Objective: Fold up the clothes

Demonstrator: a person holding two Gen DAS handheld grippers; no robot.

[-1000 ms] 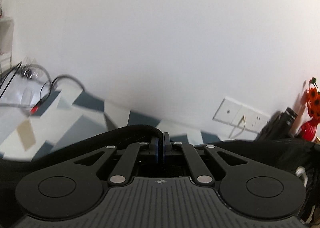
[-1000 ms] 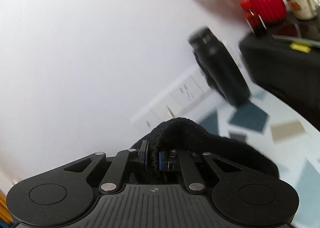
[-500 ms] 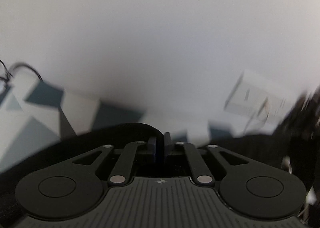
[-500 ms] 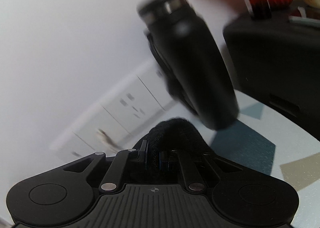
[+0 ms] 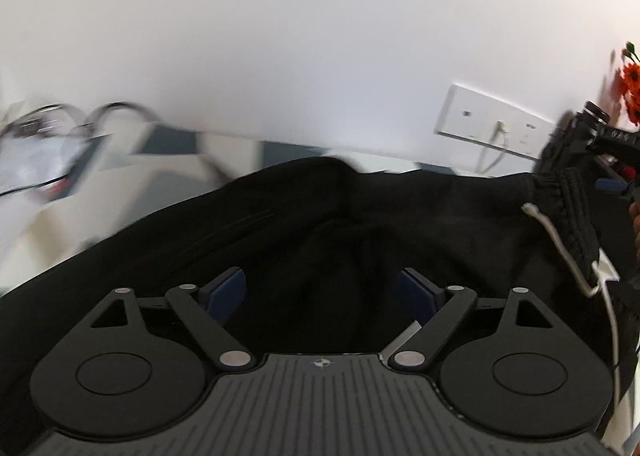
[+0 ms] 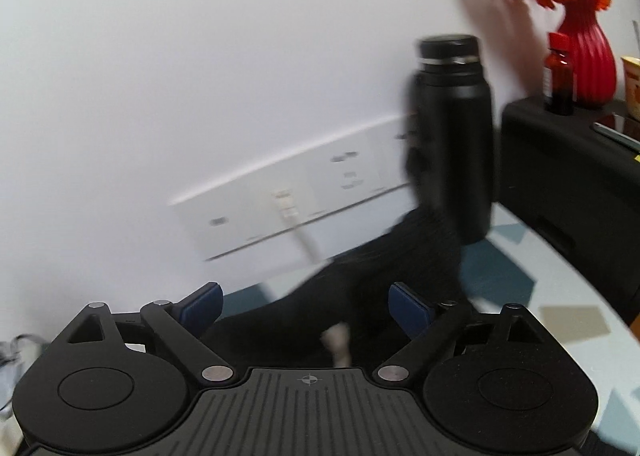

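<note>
A black garment with a ribbed waistband and a white drawstring lies spread on the patterned table. My left gripper hovers over it, jaws opening wide, blue pads apart and pressing on nothing. In the right wrist view the same black garment lies below my right gripper, whose jaws are also opening, with cloth beneath the gap but not pinched. The right gripper's tip shows at the far right edge of the left wrist view, by the waistband.
A black bottle stands by the wall just beyond the garment. A black box carries a red vase of orange flowers and a small brown bottle. Wall sockets sit behind. Cables lie at the far left.
Both grippers went from shut on the black cloth to wide open, letting it go. Both moved down towards the table, and the garment now lies spread below them.
</note>
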